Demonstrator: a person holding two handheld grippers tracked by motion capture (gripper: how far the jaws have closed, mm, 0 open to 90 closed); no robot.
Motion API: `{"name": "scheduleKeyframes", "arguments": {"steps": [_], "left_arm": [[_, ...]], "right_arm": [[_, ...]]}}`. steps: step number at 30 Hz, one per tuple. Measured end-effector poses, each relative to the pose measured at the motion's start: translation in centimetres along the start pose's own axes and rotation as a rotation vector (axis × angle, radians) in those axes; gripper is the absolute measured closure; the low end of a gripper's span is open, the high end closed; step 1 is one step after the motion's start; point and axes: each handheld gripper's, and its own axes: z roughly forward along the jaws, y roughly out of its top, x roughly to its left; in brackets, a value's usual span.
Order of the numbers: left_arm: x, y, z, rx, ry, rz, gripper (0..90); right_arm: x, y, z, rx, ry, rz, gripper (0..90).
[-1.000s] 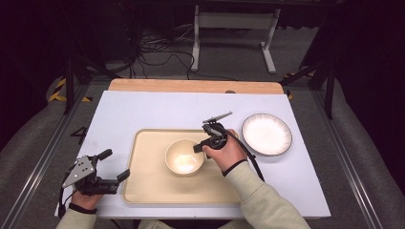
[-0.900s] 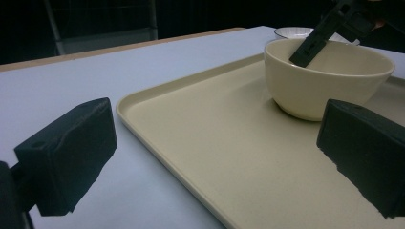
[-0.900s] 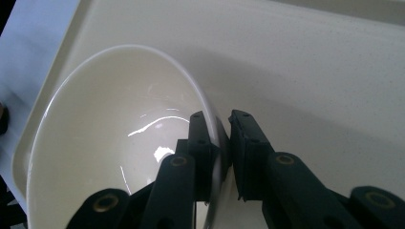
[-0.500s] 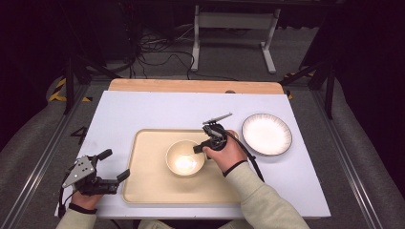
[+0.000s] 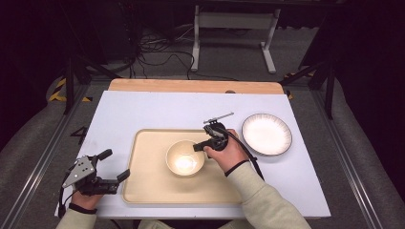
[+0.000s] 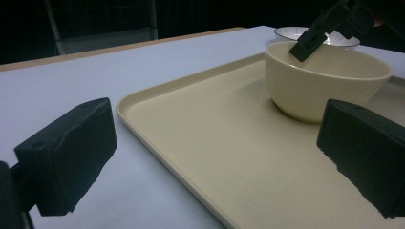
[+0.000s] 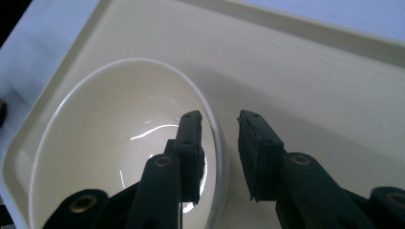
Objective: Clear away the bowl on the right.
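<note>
Bowl [image 7: 119, 157]: glossy cream ceramic, smooth, with highlights. Tray [image 6: 229, 157]: matt beige plastic, finely speckled. Jaws: matt black, rough-edged pads. Table [image 5: 157, 109]: matt pale covering; bare wood at the far edge.

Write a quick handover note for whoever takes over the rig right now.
Right gripper: open, jaws straddling the bowl's right rim, one inside, one outside, not yet clamped.
Left gripper: open, idle on the table left of the tray.
Bowl: upright and empty on the tray.
Plate: empty, on the table right of the tray.
Done: rim lined up. Left: probably close and lift the bowl.
</note>
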Motion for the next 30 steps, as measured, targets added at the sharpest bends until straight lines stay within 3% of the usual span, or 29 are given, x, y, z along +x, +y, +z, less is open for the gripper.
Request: {"name": "scheduleKeyframes", "arguments": {"steps": [14,19,22,25,30], "left_arm": [[0.0,0.0,0.0,0.001,0.000,0.001,0.4],[0.0,0.0,0.0,0.001,0.000,-0.001,0.4],[0.0,0.0,0.0,0.002,0.000,0.000,0.4],[0.0,0.0,0.0,0.002,0.000,0.000,0.4],[0.0,0.0,0.0,0.007,0.001,0.000,0.4]], "right_arm": [[0.8,-0.3,-2.5,-0.162,0.007,-0.134,60.5],[0.9,-0.7,-3.4,-0.226,0.013,-0.208,56.9],[0.8,-1.2,-3.9,-0.306,0.022,-0.266,53.5],[0.6,-1.5,-4.5,-0.349,0.036,-0.302,49.6],[0.5,-2.0,-5.4,-0.432,0.021,-0.428,39.7]]}}
